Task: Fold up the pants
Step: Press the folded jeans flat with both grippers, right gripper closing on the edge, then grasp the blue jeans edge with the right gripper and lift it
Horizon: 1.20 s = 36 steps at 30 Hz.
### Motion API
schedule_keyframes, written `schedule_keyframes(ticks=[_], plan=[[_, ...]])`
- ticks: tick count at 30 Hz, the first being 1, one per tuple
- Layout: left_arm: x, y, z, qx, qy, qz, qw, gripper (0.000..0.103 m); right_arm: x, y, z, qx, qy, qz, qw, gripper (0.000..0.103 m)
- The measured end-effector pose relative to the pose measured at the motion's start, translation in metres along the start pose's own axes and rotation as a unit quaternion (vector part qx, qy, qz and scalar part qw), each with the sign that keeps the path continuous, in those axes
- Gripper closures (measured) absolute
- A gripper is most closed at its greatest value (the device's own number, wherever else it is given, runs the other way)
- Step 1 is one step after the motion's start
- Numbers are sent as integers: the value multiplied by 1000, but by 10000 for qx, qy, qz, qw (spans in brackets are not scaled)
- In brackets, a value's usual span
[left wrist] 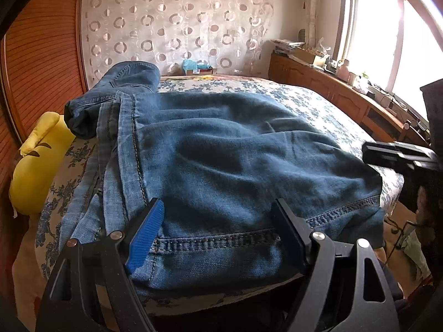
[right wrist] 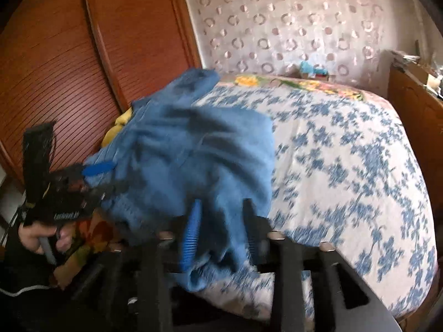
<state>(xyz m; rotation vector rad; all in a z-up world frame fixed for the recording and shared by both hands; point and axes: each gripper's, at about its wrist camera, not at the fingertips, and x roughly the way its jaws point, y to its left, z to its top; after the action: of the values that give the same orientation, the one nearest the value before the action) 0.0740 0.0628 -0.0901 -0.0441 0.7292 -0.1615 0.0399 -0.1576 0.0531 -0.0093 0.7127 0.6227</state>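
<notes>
Blue jeans (left wrist: 235, 152) lie folded over on the flowered bed (left wrist: 318, 102), with the stitched hem nearest me. My left gripper (left wrist: 218, 221) stands wide open over that hem, its blue pad (left wrist: 146, 232) on the left and black finger on the right, not squeezing the cloth. In the blurred right wrist view the jeans (right wrist: 193, 144) bunch at the bed's near left corner. My right gripper (right wrist: 221, 232) has a loose corner of denim between its parted fingers, pads not pressing. A hand (right wrist: 41, 238) holds the left gripper (right wrist: 108, 178) at the jeans' left edge.
A yellow pillow (left wrist: 36, 166) sits at the bed's left side against a slatted wooden wardrobe (left wrist: 41, 69). A patterned curtain hangs behind the bed. A cluttered wooden sideboard (left wrist: 332, 88) runs under the window on the right. Flowered bedspread (right wrist: 346, 166) stretches right of the jeans.
</notes>
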Motion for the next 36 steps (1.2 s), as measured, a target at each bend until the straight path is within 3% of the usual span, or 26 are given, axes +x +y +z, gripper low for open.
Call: schedule_keyframes(ticks=[19,20,21,24,28,36], plan=[[-2,5,-5,6,-34,-53,10000,23,103,-10,31,287,558,-127,9979,52],[-2,5,-5,0,-35,-58,10000,23,104,-9,32,291,562,-83,9980,57],[-2,5,-5,9,-36,-47,10000,23,106,-8,32,313,597,144,9976,79],[-2,6,-4,-14,-20,-43,10000,23,103,-2,36,101,491,247,9984,96],[-8,6,5,-35,-105,-62,9999,23,79,-3,52,31,-117,189,9997,97],[-12,-5,37,126,-281,-115,9995,23,51,-18,83,-284,-442,-387,9979,97]])
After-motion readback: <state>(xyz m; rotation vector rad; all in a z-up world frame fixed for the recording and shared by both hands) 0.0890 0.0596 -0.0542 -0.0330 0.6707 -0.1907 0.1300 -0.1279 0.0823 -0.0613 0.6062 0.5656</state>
